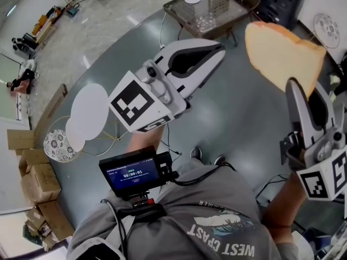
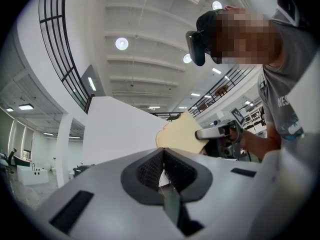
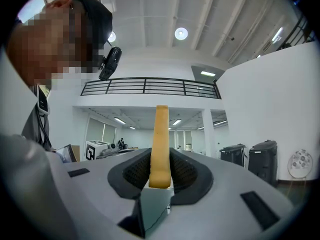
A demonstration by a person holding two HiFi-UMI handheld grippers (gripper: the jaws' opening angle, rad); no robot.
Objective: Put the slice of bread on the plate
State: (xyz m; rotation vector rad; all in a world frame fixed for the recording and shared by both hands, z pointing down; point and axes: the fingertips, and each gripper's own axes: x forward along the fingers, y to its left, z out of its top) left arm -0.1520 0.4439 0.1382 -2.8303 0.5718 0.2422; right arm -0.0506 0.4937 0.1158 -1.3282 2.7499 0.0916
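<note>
A slice of bread (image 1: 282, 53) is held up at the right, its lower edge pinched in the right gripper (image 1: 306, 93). It looks light, soft and easy to crush, so a gentle grip on the edge suits it. The left gripper (image 1: 214, 50) is closed on nothing. Only the head view shows what seems a white plate (image 1: 89, 112), low at the left. The right gripper view shows the slice edge-on.

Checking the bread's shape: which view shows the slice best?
The head view: the slice of bread shows its broad face, held in the right gripper. The right gripper view shows only its thin edge; the left gripper view, a partly hidden face.
</note>
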